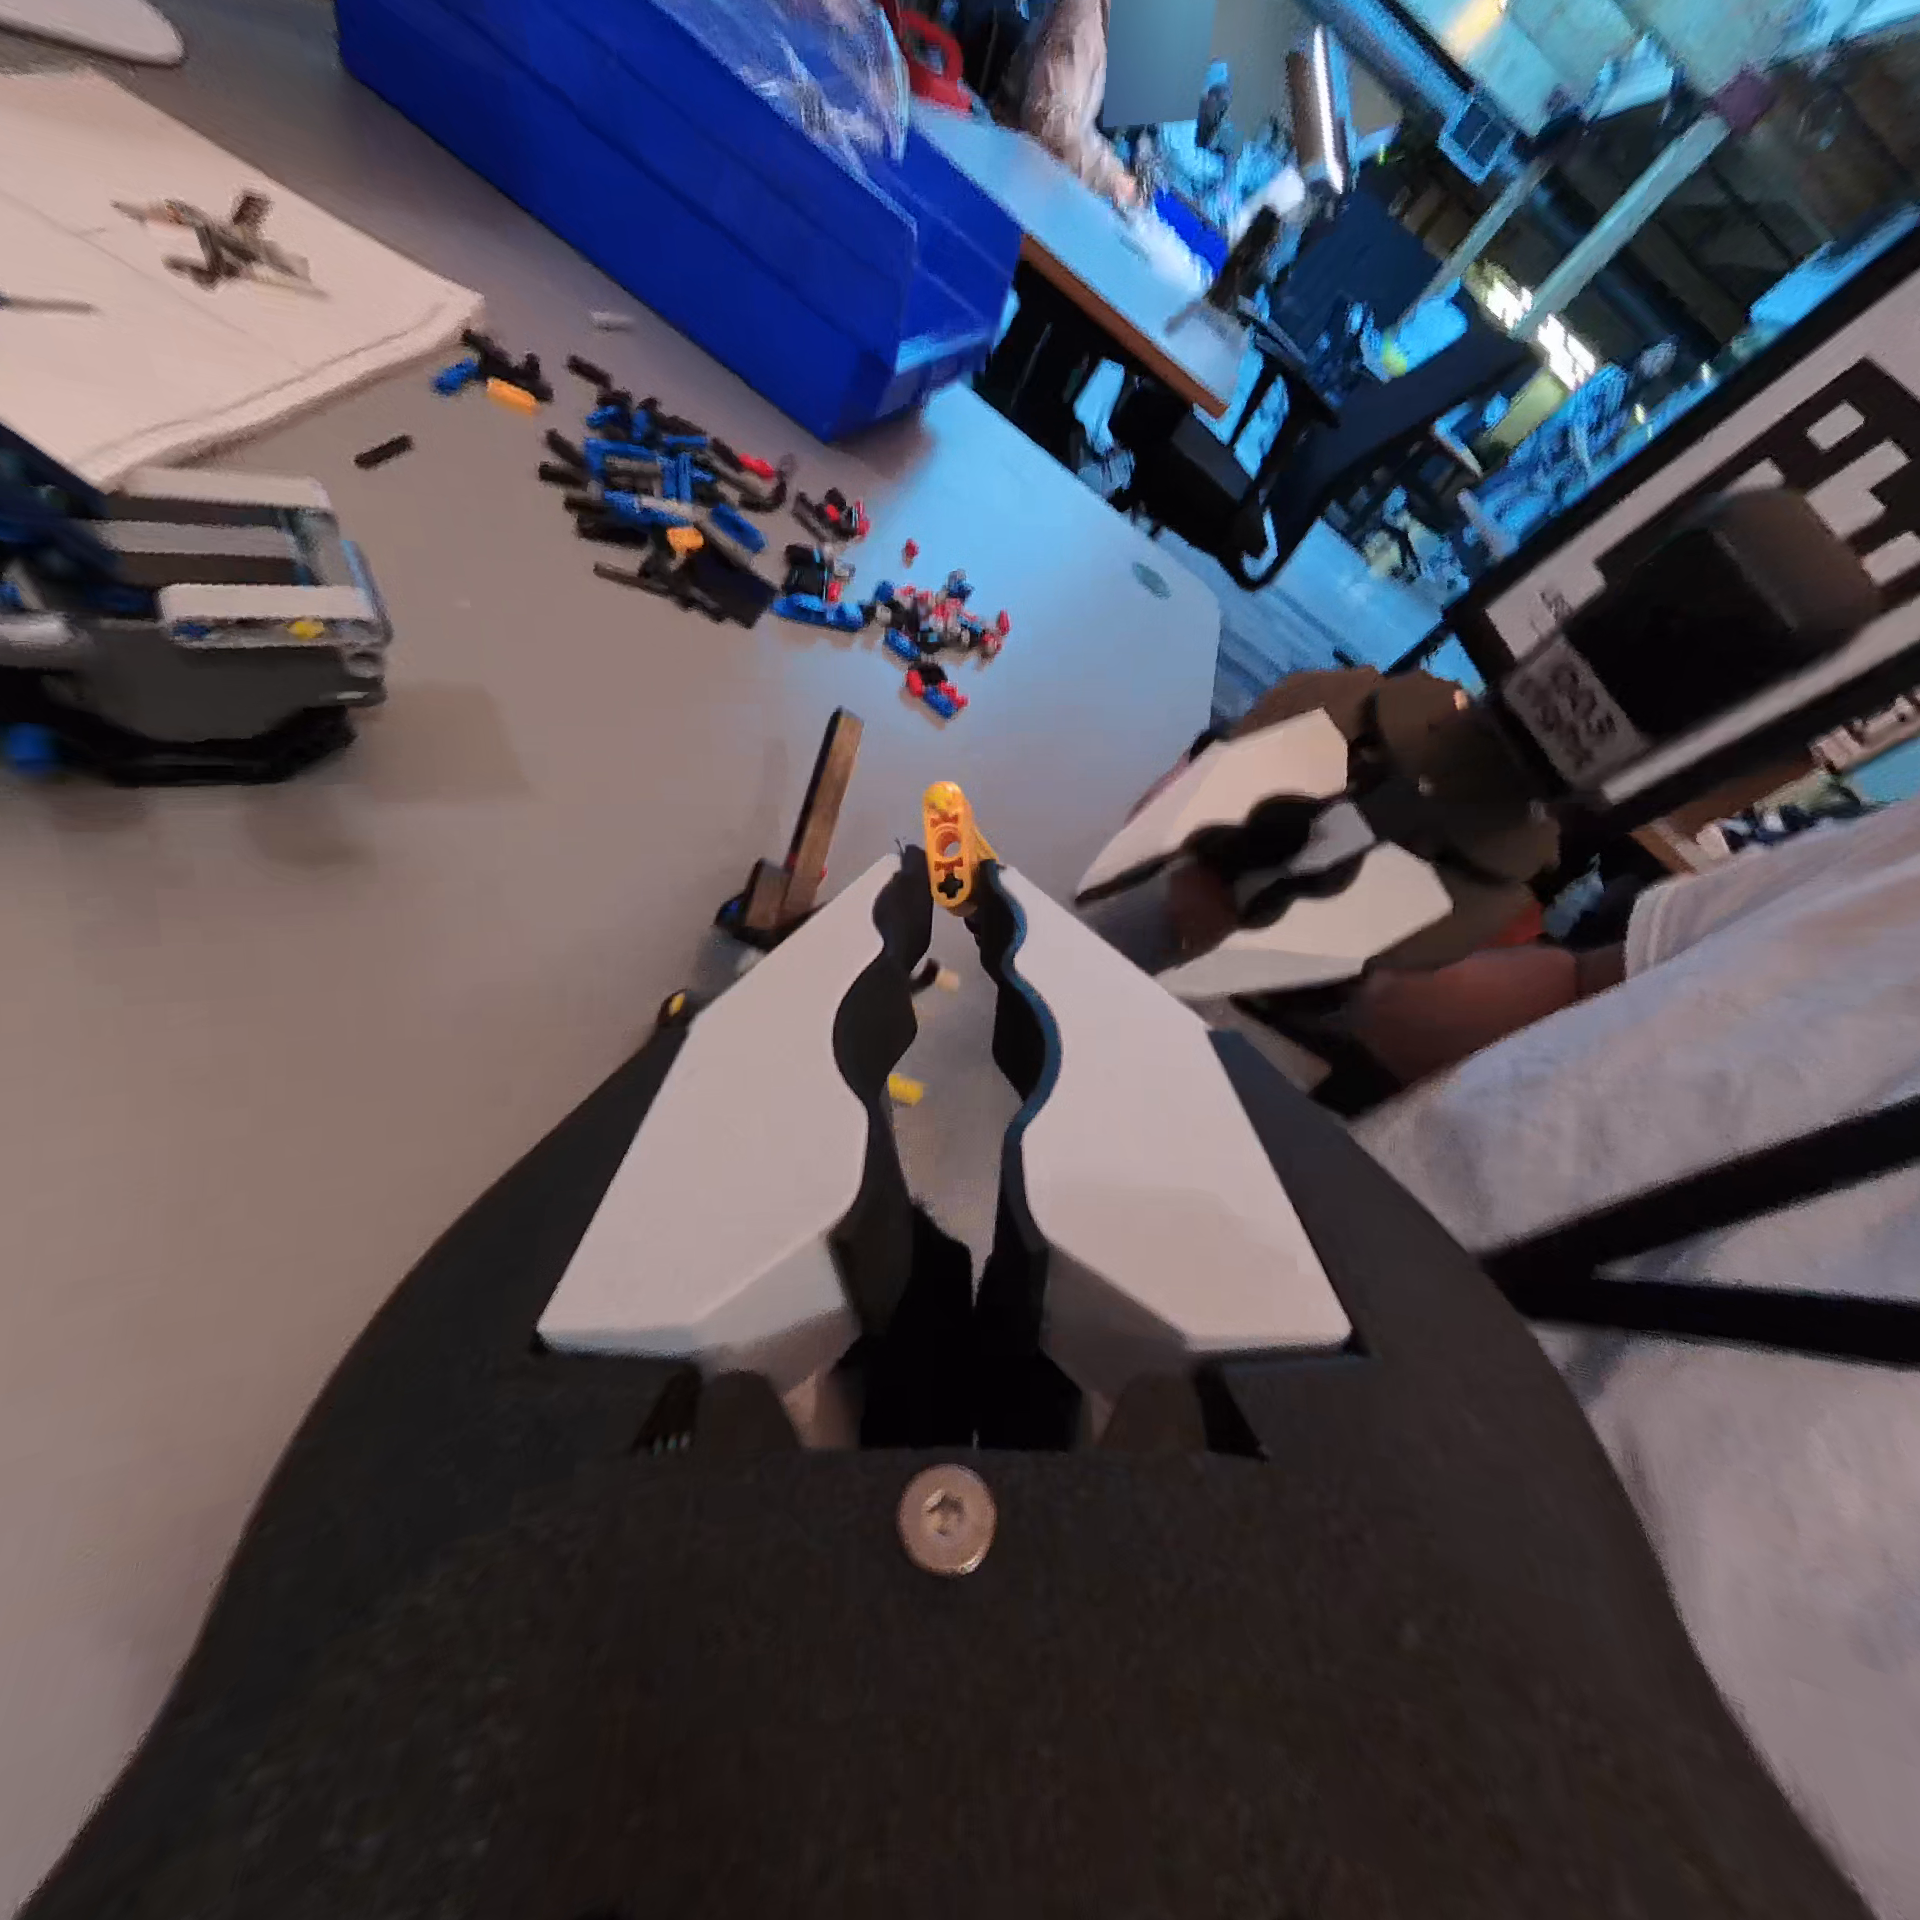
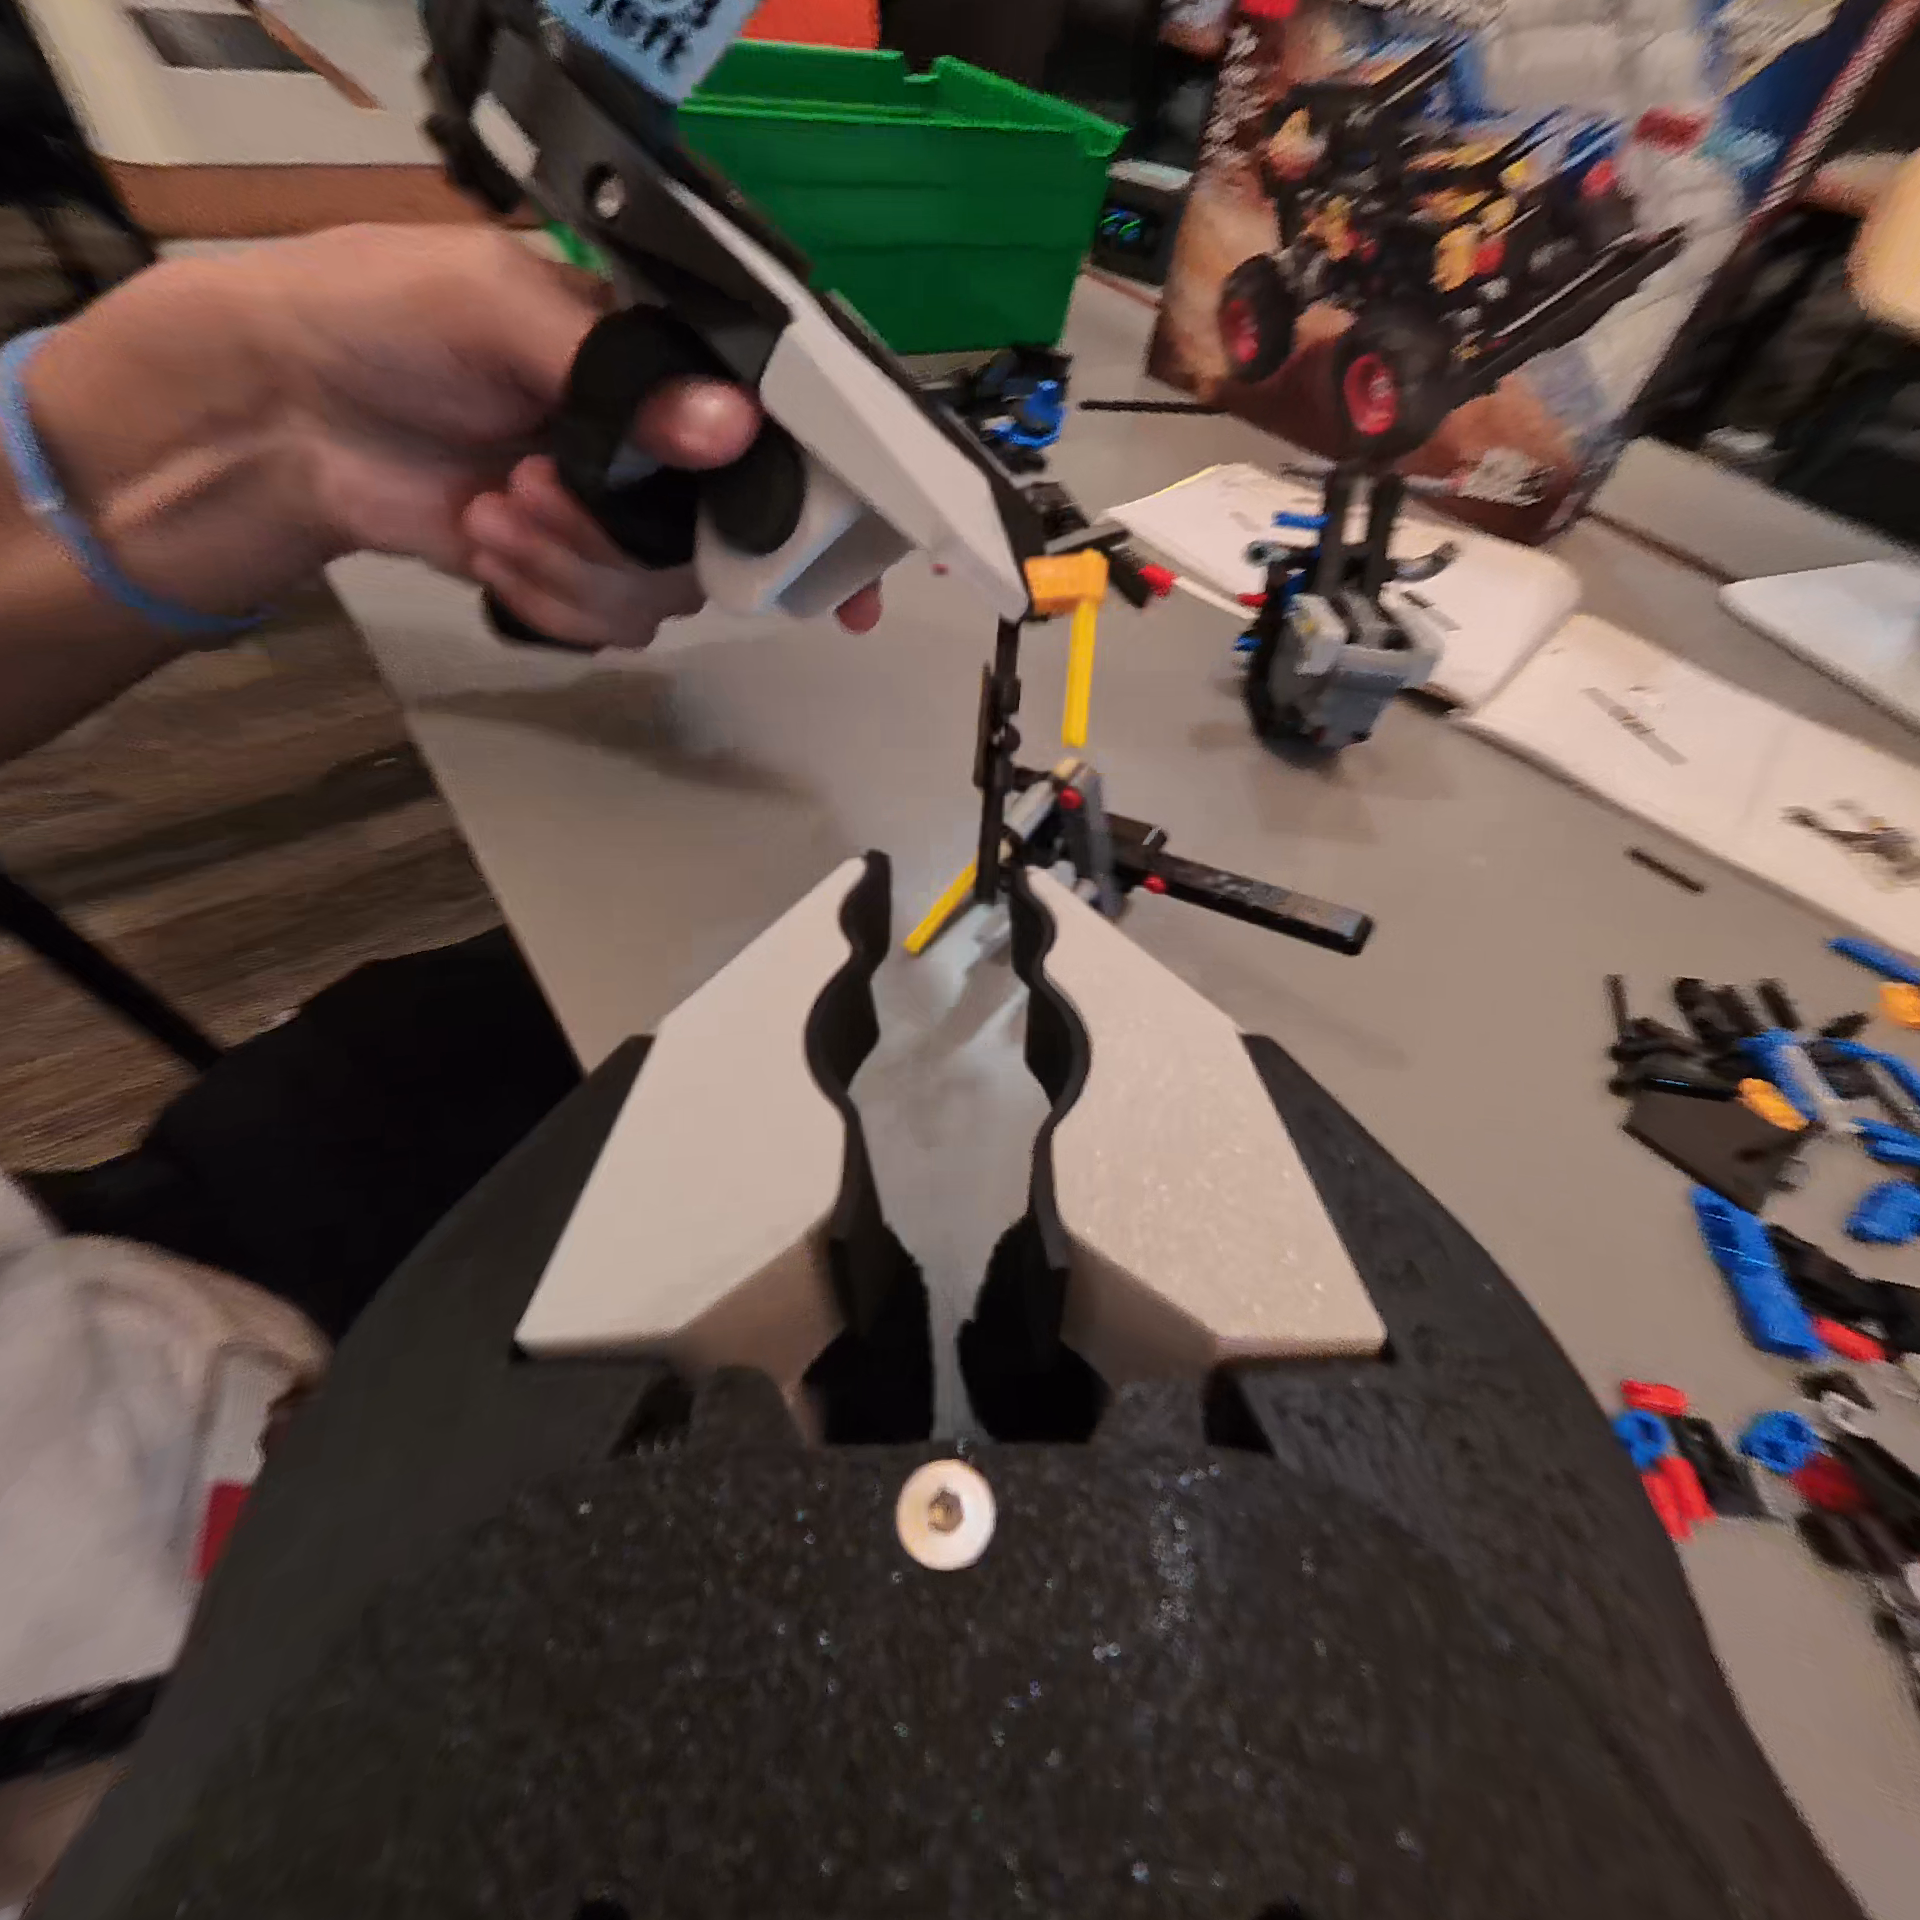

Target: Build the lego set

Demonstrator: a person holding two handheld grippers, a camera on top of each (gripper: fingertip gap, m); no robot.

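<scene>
My left gripper (image 1: 948, 883) is shut on a small orange connector (image 1: 948, 844) at its fingertips. In the right wrist view the left gripper (image 2: 1023, 592) is held by a hand up left, and the orange connector (image 2: 1065, 582) has a yellow axle (image 2: 1081, 675) hanging from it. Just below stands a small black-and-grey assembly (image 2: 1081, 831) on the table, with one upright black beam (image 2: 997, 748) and one lying beam. My right gripper (image 2: 951, 883) has its jaws parted, with its tips right at the assembly's base. The right gripper also shows in the left wrist view (image 1: 1132, 883).
A partly built grey and blue vehicle (image 1: 187, 623) (image 2: 1340, 644) stands by the open instruction booklet (image 1: 156, 291) (image 2: 1558, 665). Loose blue, black and red pieces (image 1: 727, 520) (image 2: 1787, 1195) lie scattered. Blue bins (image 1: 665, 187), a green bin (image 2: 914, 197) and the set's box (image 2: 1403, 260) stand behind. Left tips to right tips: about 6 centimetres.
</scene>
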